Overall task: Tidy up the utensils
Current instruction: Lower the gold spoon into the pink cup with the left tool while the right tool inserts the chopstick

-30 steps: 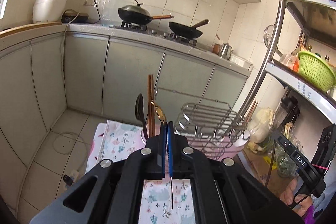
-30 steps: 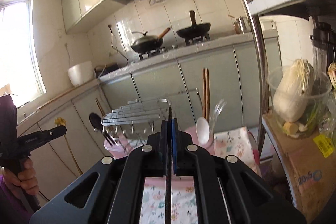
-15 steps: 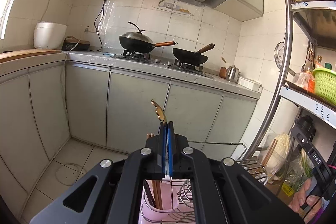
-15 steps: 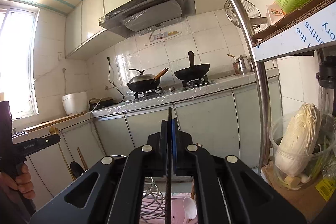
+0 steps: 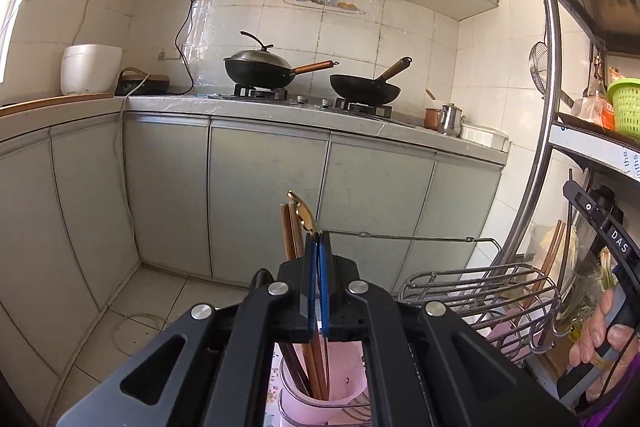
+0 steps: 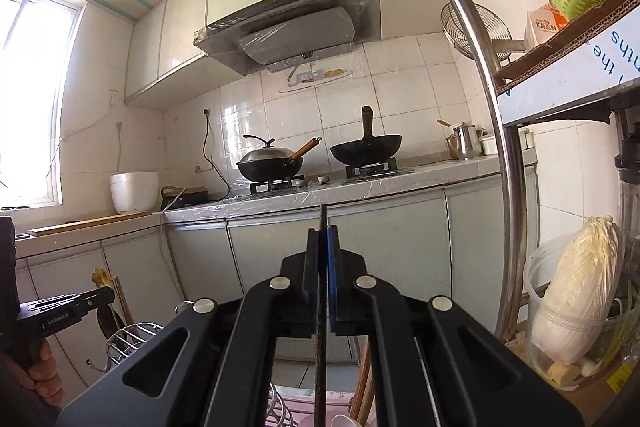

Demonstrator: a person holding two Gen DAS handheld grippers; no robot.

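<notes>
My left gripper (image 5: 318, 243) is shut on a thin utensil whose gold ornate end (image 5: 302, 213) sticks up past the fingertips. Its slim shaft runs down toward the pink utensil holder (image 5: 344, 387) directly beneath, where brown chopsticks (image 5: 290, 227) stand. My right gripper (image 6: 325, 233) is shut on a thin dark utensil (image 6: 320, 367) seen edge-on, running from above the pads down to the frame's bottom. Under it lie the pink holder's rim (image 6: 304, 403) and a white spoon (image 6: 344, 421). The left gripper (image 6: 68, 309) also shows at the far left of the right wrist view.
A wire dish rack (image 5: 480, 291) stands right of the holder, by a steel shelf post (image 5: 540, 147). Cabinets and a counter with two woks (image 5: 260, 69) lie ahead. A clear tub with a cabbage (image 6: 580, 291) sits lower right. A hand (image 5: 600, 331) holds the right gripper.
Both views have swung up from the table toward the cabinets. The pink holder now lies directly under the left gripper. In the right wrist view, rack and holder have dropped to the bottom edge.
</notes>
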